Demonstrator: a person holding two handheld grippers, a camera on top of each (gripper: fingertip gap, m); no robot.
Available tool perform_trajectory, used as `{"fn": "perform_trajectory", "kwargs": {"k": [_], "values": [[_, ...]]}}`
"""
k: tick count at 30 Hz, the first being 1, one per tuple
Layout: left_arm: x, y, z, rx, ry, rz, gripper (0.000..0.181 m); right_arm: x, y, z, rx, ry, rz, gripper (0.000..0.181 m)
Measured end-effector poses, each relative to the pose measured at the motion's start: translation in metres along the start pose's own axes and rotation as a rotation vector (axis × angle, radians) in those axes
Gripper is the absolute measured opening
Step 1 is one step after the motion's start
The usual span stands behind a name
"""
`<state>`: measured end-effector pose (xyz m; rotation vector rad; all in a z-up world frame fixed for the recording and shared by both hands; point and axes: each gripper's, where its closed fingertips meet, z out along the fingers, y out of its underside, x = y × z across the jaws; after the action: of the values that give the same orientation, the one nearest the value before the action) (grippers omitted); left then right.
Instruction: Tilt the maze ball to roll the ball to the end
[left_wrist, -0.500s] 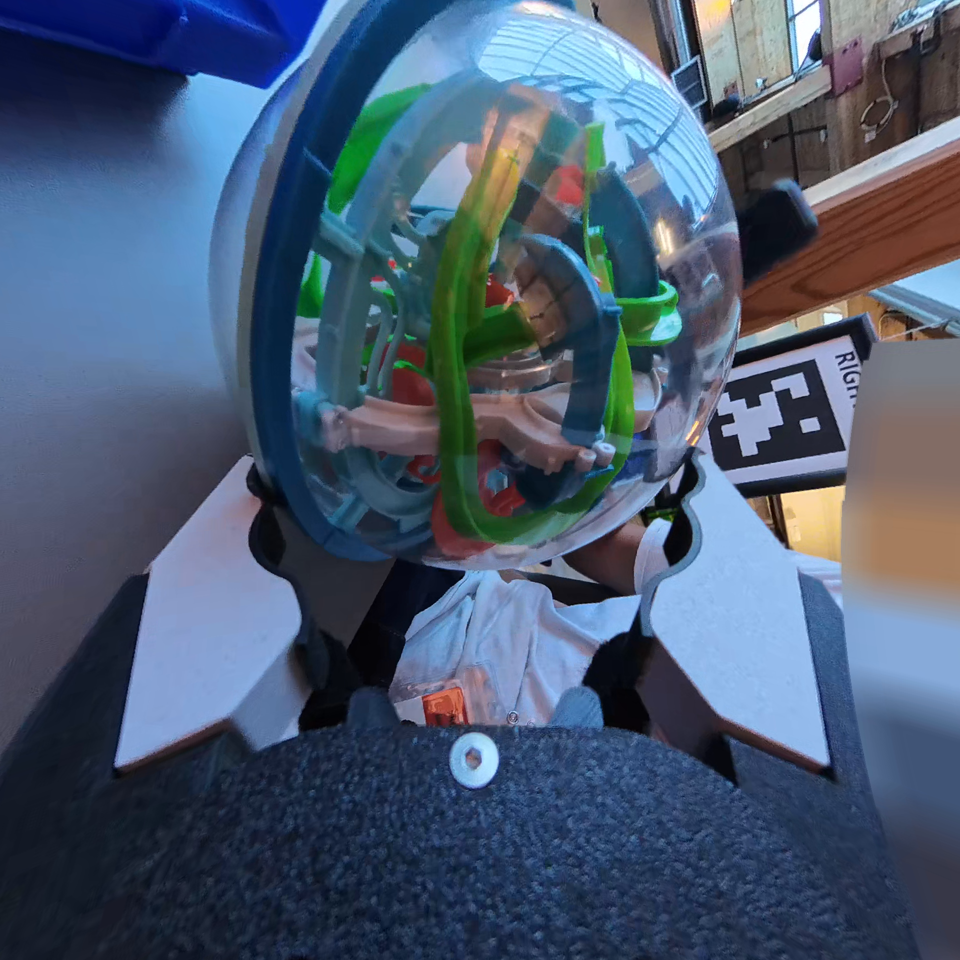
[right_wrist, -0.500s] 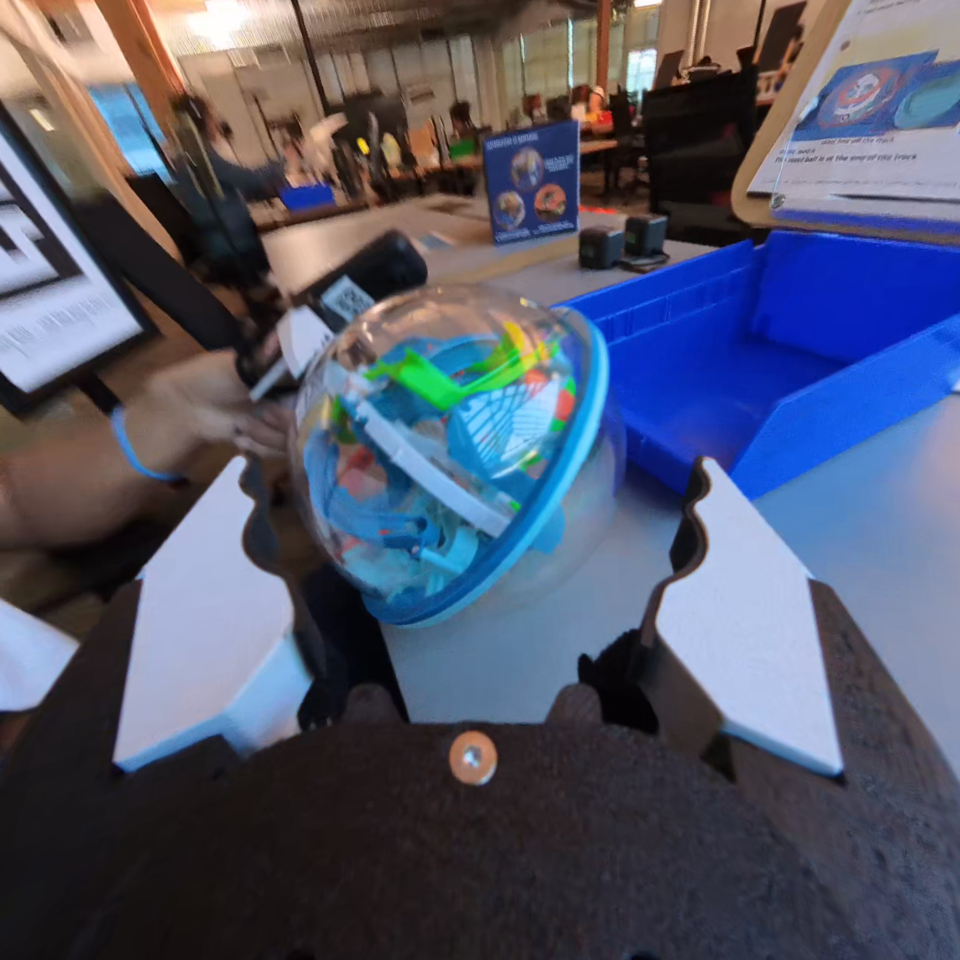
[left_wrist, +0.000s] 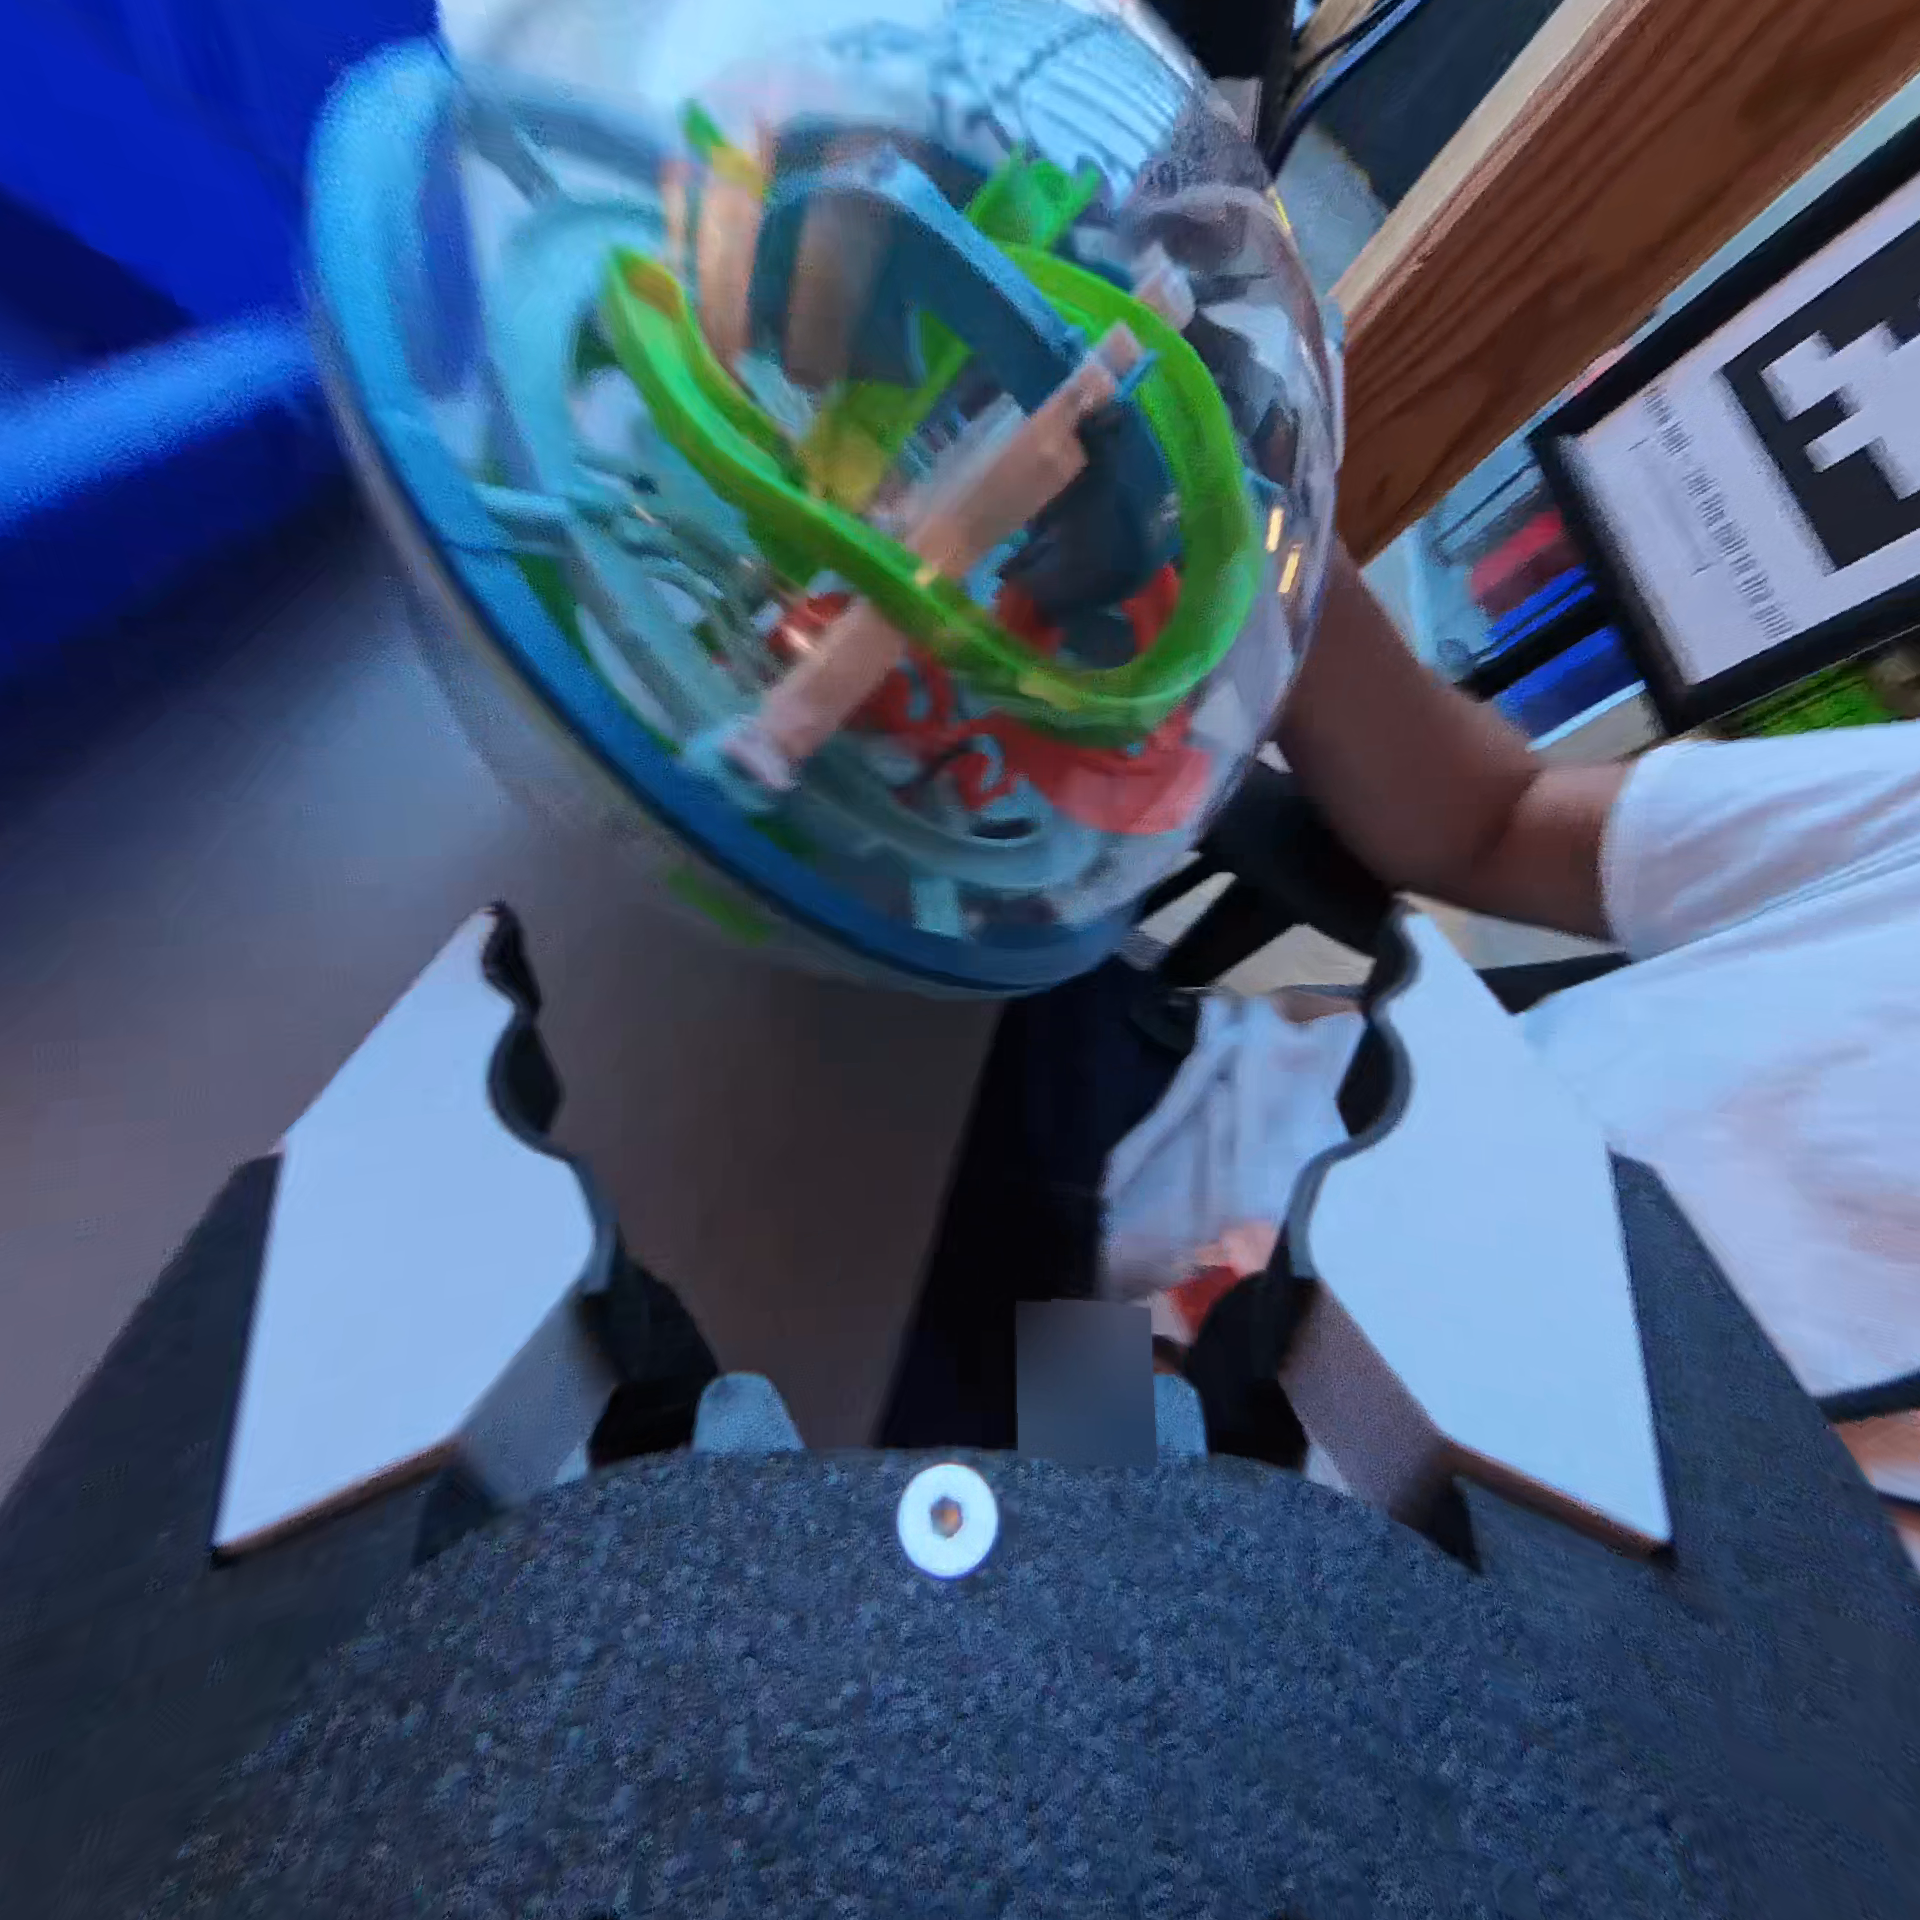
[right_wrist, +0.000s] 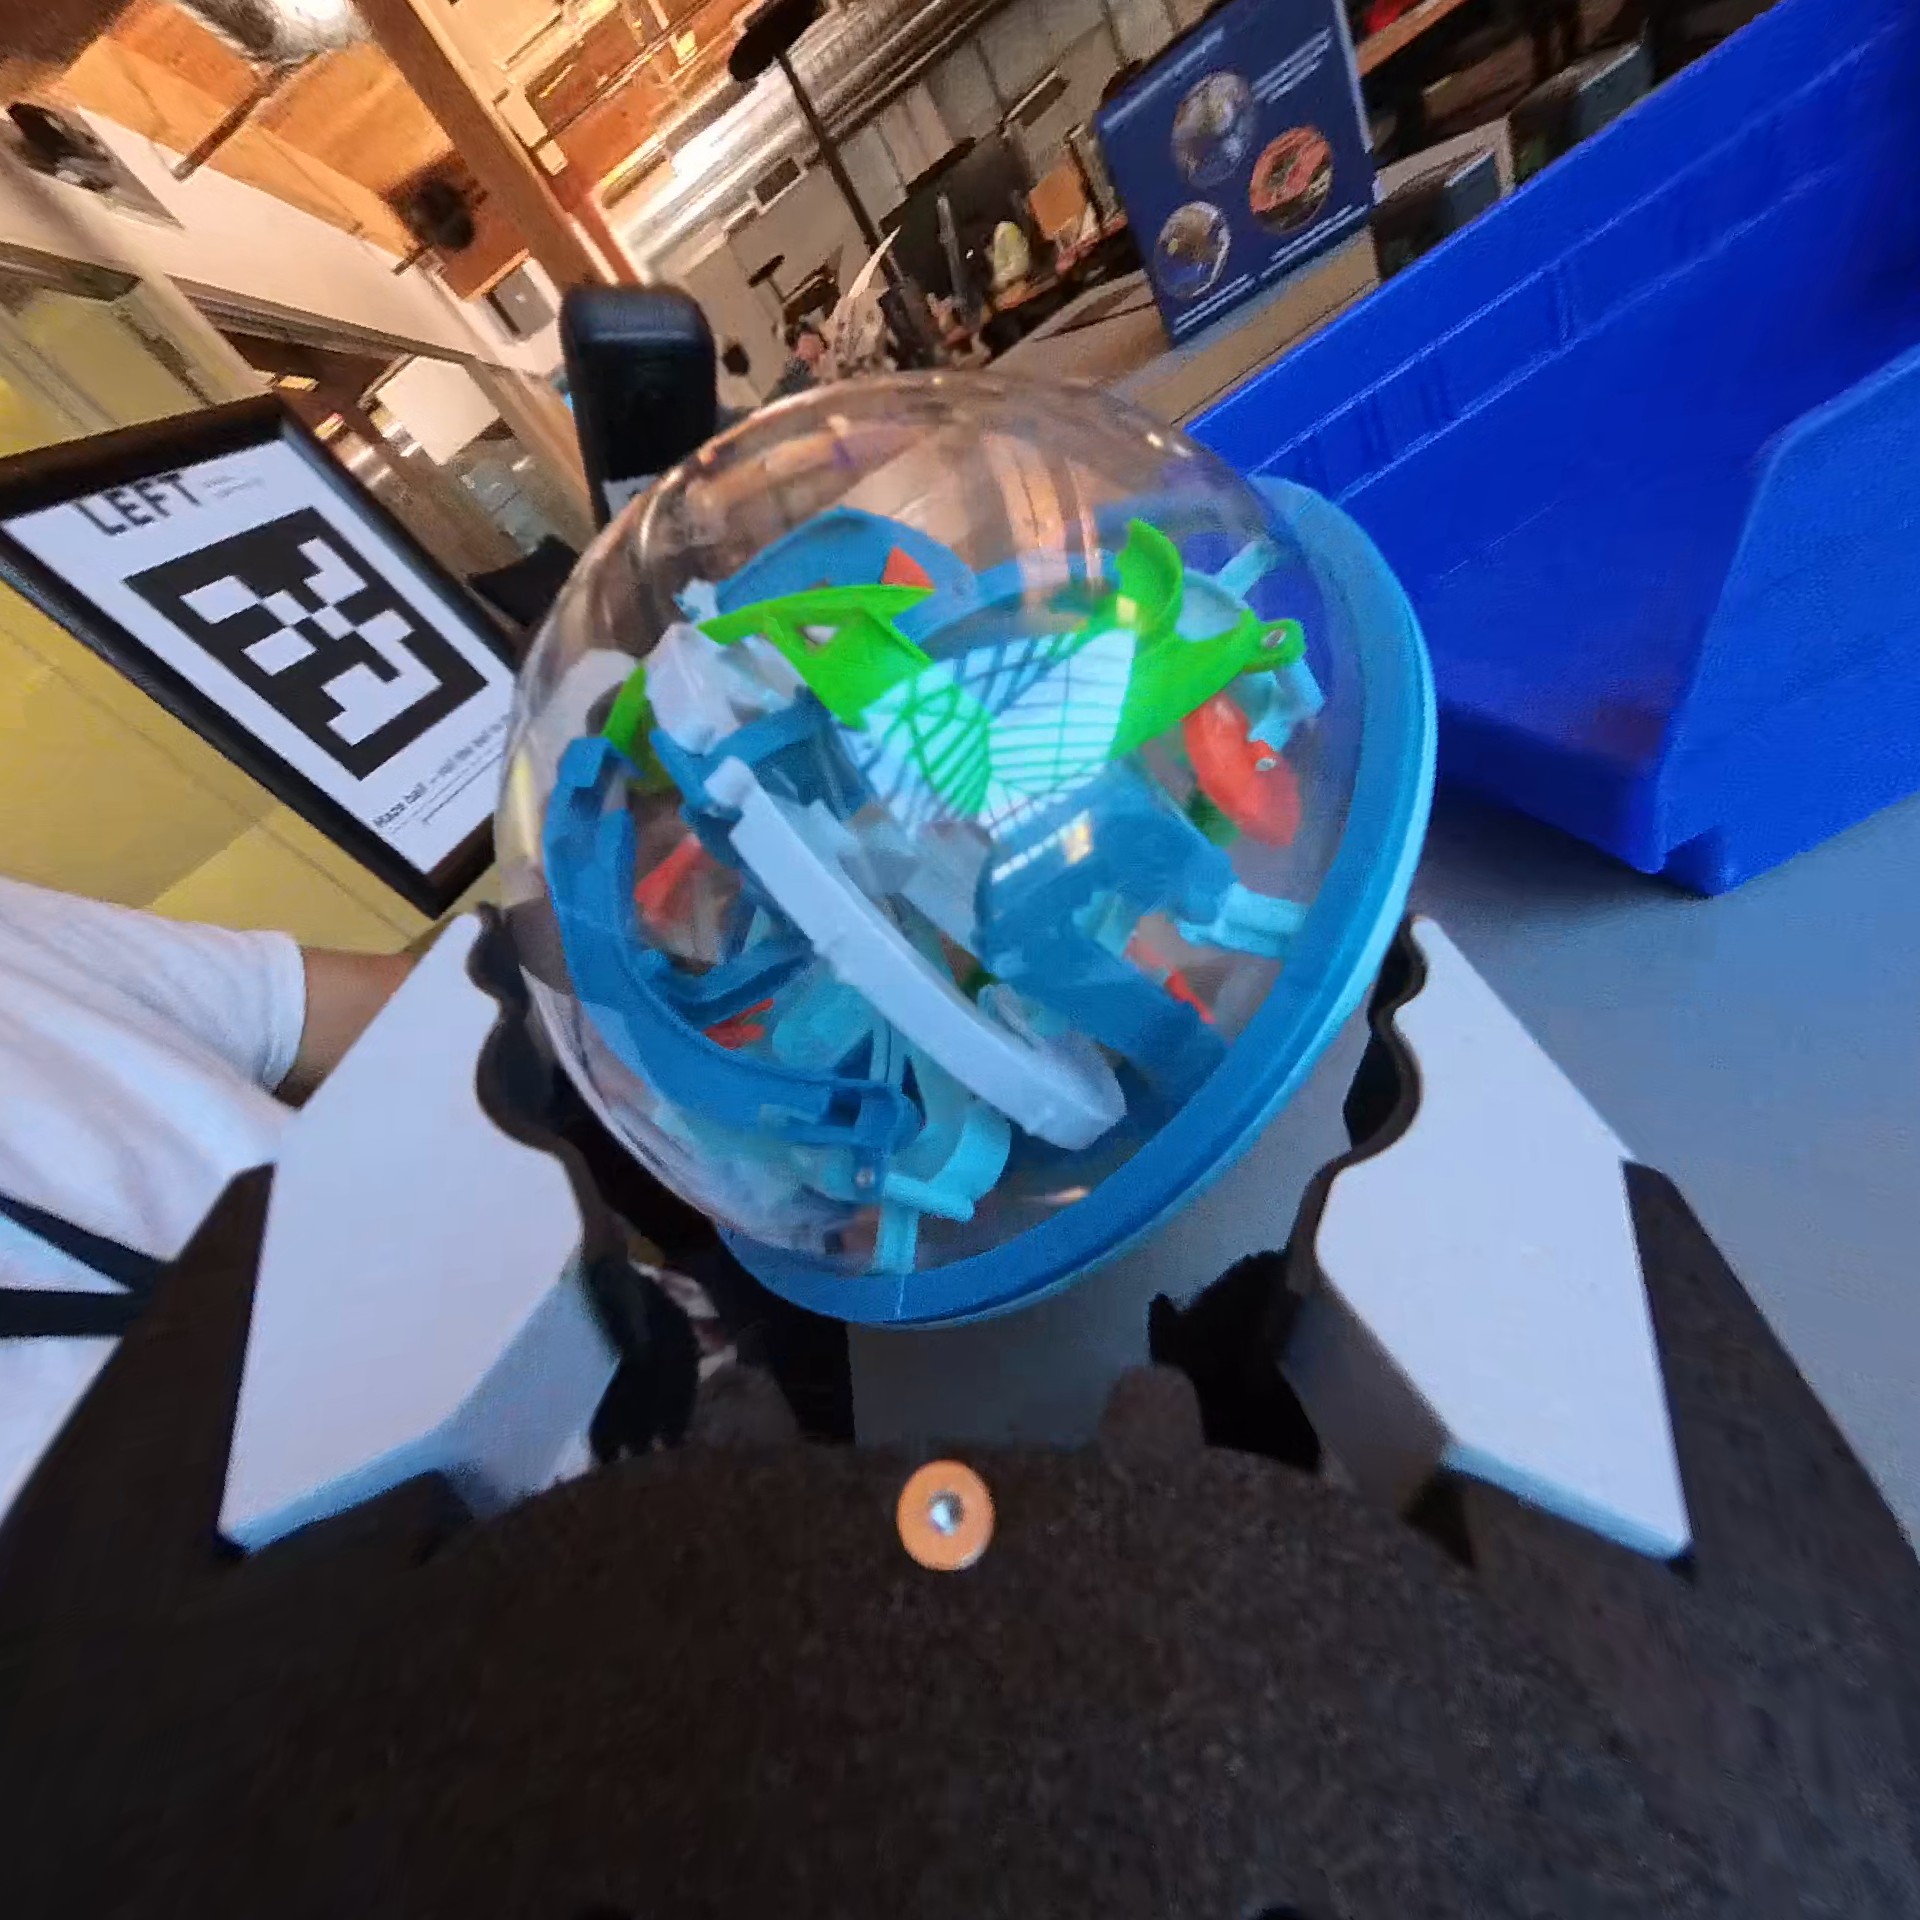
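The maze ball (right_wrist: 966, 852) is a clear sphere with a blue rim and green, blue, white and red tracks inside. In the right wrist view it sits between the fingertips of my right gripper (right_wrist: 940, 925), which is shut on its sides and holds it above the table. In the left wrist view the ball (left_wrist: 831, 520) is blurred and lies just beyond my left gripper (left_wrist: 945, 925), which is open and apart from it. The left gripper's black body (right_wrist: 639, 395) shows behind the ball. I cannot make out the small ball inside.
A blue bin (right_wrist: 1662, 520) stands on the grey table (right_wrist: 1714, 1039) right of the ball; it also shows in the left wrist view (left_wrist: 125, 416). A framed marker sign (right_wrist: 291, 644) stands at the left. A person's arm (left_wrist: 1455, 810) is close behind the ball.
The ball was held between the left gripper's fingertips; now the left gripper is off it. The right gripper has closed in and taken it. The ball has rotated.
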<state>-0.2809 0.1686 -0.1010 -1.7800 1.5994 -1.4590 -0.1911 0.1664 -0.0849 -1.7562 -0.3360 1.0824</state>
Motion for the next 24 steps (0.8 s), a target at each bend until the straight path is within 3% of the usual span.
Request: {"fn": "perform_trajectory", "kwargs": {"k": [3, 7, 11, 15, 24], "values": [[-0.007, -0.006, 0.003, -0.016, -0.012, 0.308, 0.159, 0.006, 0.006, 0.004, -0.078, -0.065, -0.004, 0.154], [-0.033, -0.016, 0.015, -0.093, -0.140, 0.464, 0.159, 0.022, 0.003, 0.010, -0.144, -0.068, -0.010, 0.153], [-0.048, -0.026, 0.020, -0.083, -0.180, 0.429, 0.157, 0.030, -0.004, 0.015, -0.133, -0.071, -0.038, 0.153], [-0.055, -0.024, 0.024, -0.046, -0.246, 0.398, 0.147, 0.029, -0.015, 0.012, -0.005, -0.034, -0.087, 0.152], [-0.037, -0.011, 0.034, 0.031, -0.127, 0.199, 0.145, 0.003, -0.010, -0.011, 0.130, 0.215, -0.404, 0.154]]}}
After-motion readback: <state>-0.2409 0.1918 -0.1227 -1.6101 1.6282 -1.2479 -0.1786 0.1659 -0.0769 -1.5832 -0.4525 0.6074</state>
